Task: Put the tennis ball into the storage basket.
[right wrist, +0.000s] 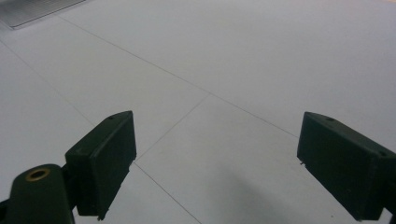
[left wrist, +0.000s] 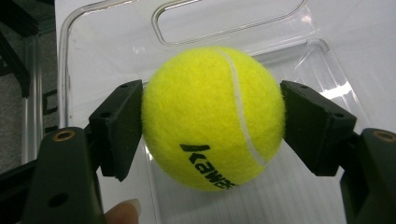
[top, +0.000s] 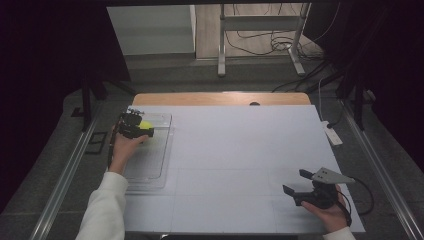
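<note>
— While the left gripper hangs over the tray, where is the ball?

— Between its two black jaws. One pad presses each side of the ball, so the gripper is clamped on it. From the left gripper view, the ball bulges forward past the pads, with its white seam and black lettering facing the camera.

— And against the tray?

— From the high view the ball is over the tray's far end, at the table's left side. The clear floor and the handle cut-out of the tray lie behind the ball. Whether the ball touches that floor I cannot tell.

— Who holds the gripper?

— A hand in a white sleeve, on the near side of the left gripper. A fingertip shows just below the left pad.

— What about the other one?

— The right gripper is well apart from the tray, at the table's near right corner. Its jaws stand wide apart, nothing between them, above the bare white table.
</note>
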